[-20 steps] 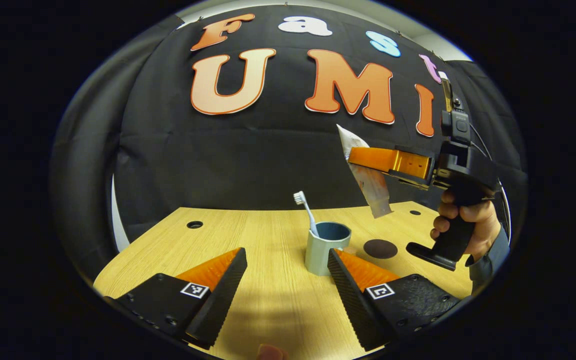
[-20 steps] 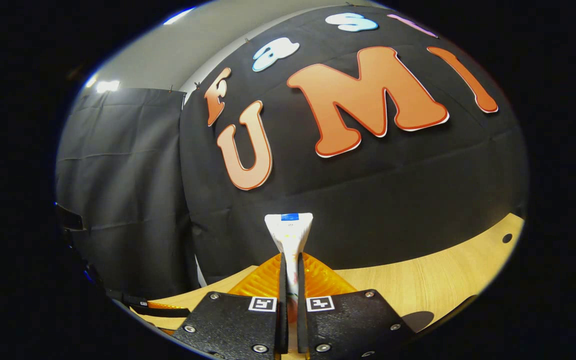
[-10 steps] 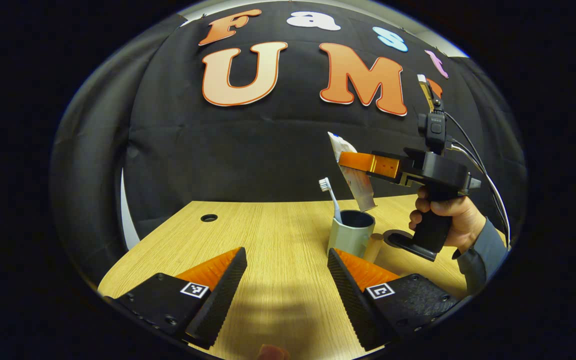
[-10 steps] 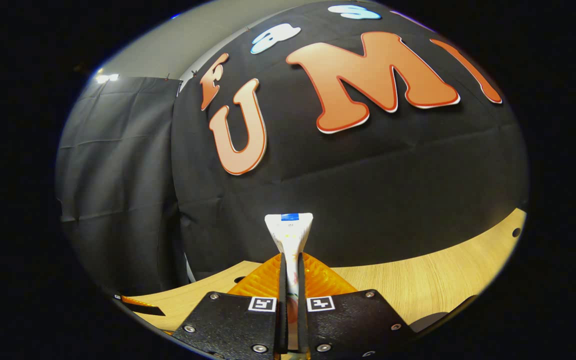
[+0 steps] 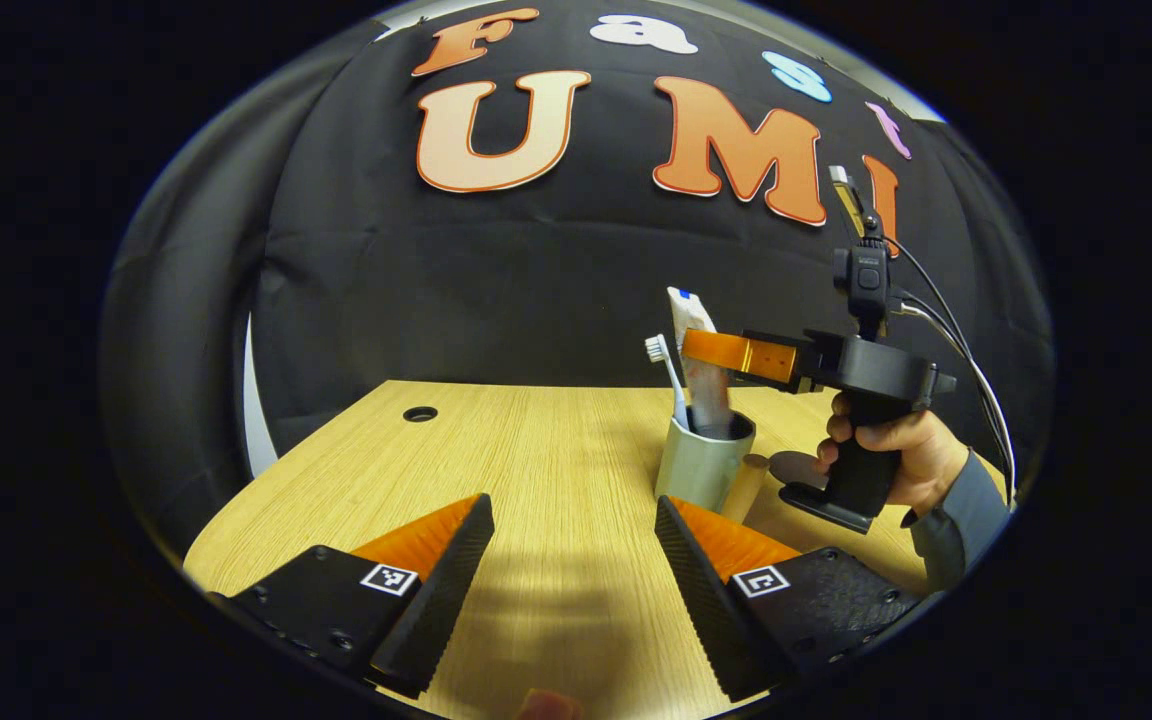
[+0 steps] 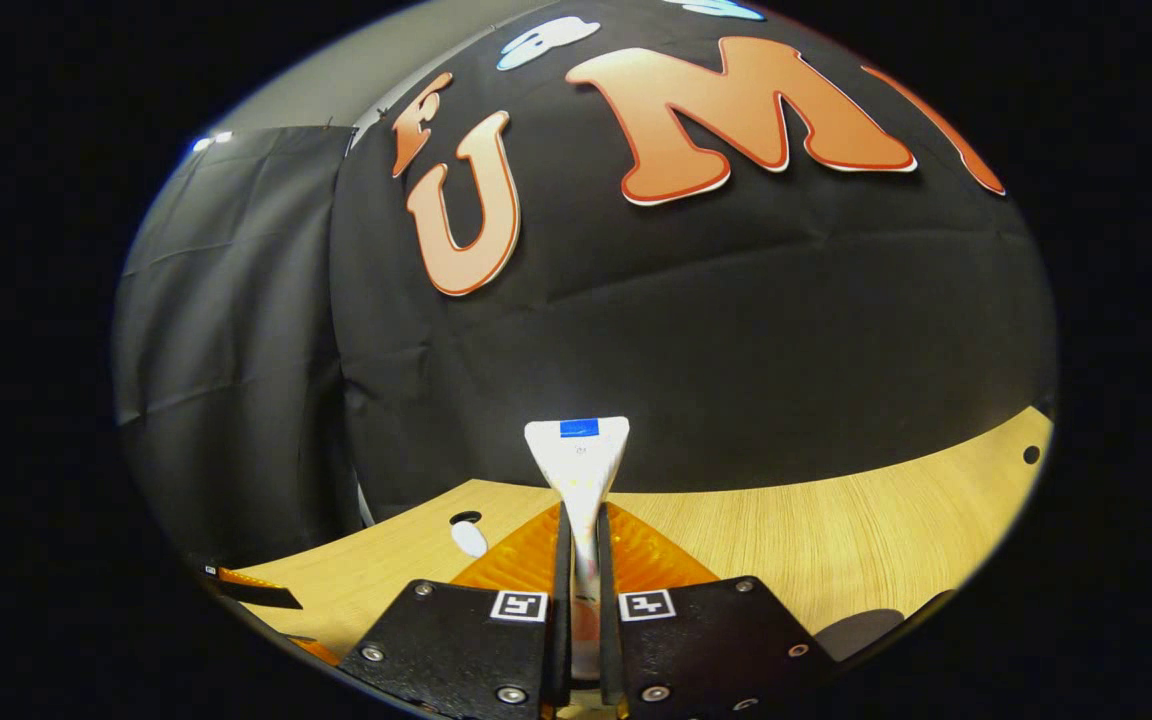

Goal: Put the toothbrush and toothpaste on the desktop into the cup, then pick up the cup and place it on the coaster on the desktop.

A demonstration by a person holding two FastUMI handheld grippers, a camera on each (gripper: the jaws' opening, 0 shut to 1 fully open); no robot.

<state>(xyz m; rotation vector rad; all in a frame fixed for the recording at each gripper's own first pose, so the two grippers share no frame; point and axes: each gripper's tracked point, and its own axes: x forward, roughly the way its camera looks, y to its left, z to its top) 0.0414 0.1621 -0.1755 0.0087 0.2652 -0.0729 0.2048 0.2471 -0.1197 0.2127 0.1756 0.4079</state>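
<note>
- Now we have the right gripper (image 5: 696,348) out over the cup (image 5: 702,468), seen from the left gripper view, with a hand (image 5: 891,452) wrapped round its grip.
- Its two fingers are clamped on the toothpaste (image 5: 701,370) — the tube stands nearly upright, its lower end down inside the cup's mouth, its flat crimped end sticking up above the fingers.
- From the right gripper view we get the same clamp up close: the fingers nearly closed, the toothpaste (image 6: 578,470) pinched between them, its crimped end fanning out above.
- We see the toothbrush (image 5: 667,380) already in the cup, leaning towards the left, bristle head up, just beside the tube.
- We find the cup standing on the tabletop (image 5: 516,470) right of middle, towards the far edge.
- Just behind and to the right of the cup lies the dark round coaster (image 5: 798,466), partly hidden by the gripper's handle.
- Our left gripper (image 5: 574,570) hangs back over the near edge of the tabletop — fingers spread wide, nothing between them, well apart from the cup.
</note>
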